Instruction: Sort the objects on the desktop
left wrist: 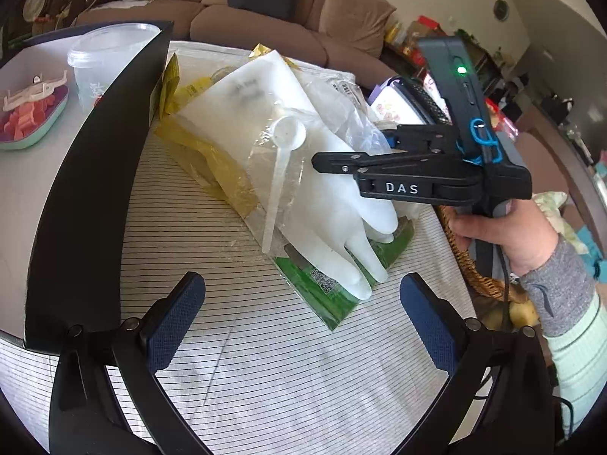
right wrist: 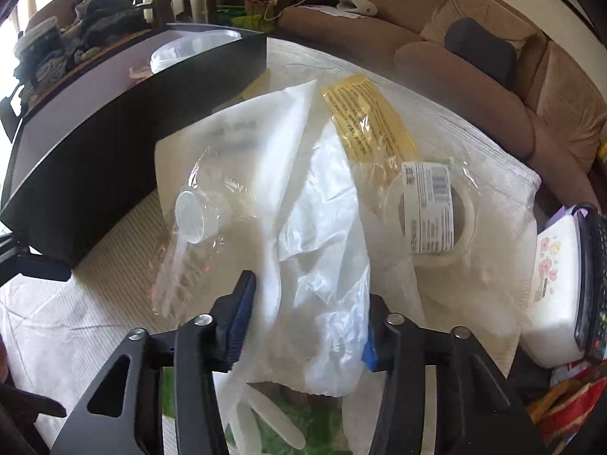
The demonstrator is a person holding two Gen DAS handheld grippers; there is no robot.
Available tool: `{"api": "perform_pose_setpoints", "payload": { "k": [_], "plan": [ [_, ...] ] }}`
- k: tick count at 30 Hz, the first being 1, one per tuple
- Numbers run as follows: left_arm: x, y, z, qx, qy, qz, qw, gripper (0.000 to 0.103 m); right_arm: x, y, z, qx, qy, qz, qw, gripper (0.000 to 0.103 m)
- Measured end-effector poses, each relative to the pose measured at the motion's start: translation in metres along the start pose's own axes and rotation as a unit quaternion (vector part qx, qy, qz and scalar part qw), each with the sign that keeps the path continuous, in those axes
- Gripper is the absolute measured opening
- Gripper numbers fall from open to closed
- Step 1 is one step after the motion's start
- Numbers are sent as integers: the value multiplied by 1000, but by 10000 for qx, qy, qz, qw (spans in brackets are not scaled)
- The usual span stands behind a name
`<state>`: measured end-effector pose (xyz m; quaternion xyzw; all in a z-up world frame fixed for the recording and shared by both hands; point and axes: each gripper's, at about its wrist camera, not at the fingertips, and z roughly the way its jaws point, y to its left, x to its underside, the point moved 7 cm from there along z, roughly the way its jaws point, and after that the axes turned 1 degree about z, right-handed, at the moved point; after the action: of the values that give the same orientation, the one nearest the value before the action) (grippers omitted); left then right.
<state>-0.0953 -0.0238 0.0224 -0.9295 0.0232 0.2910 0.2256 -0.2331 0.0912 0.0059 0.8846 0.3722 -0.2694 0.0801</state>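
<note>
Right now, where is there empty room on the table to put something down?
The striped cloth is bare in front of the left gripper, between the black box and the wicker basket. Farther back it is crowded: white glove, plastic scoop, yellow packet.

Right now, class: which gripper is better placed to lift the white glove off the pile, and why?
Right. The right gripper already has the white glove between its pads, apparently closed on it. The left gripper hangs open above the striped cloth, short of the pile.
</note>
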Motion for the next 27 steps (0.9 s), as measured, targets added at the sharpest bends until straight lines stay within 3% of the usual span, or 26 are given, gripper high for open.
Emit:
{"api": "perform_pose_setpoints", "payload": {
  "k": [3, 7, 12, 18, 24, 27],
  "plan": [
    [-3, 0, -4, 63, -37, -37, 10000, 103, 19, 5, -17, 83, -155, 206, 9996, 25],
    [-5, -4, -11, 144, -176, -26, 9997, 103, 52, 26, -46, 185, -348, 377, 9985, 20],
    [-2, -5, -13, 67, -120, 82, 9999, 103, 88, 38, -96, -324, -438, 1321, 9897, 19],
    [10, -11, -14, -1, 37, 255, 9997, 103, 141, 53, -123, -912, -80, 2367, 9673, 18],
    [21, -3, -9, -139, 238, 291, 9992, 103, 178, 26, -114, -732, 193, 2987, 9513, 22],
    [21, 2, -7, -121, 243, 148, 9995, 103, 176, 15, -120, -349, 165, 2914, 9558, 32]
  ]
}}
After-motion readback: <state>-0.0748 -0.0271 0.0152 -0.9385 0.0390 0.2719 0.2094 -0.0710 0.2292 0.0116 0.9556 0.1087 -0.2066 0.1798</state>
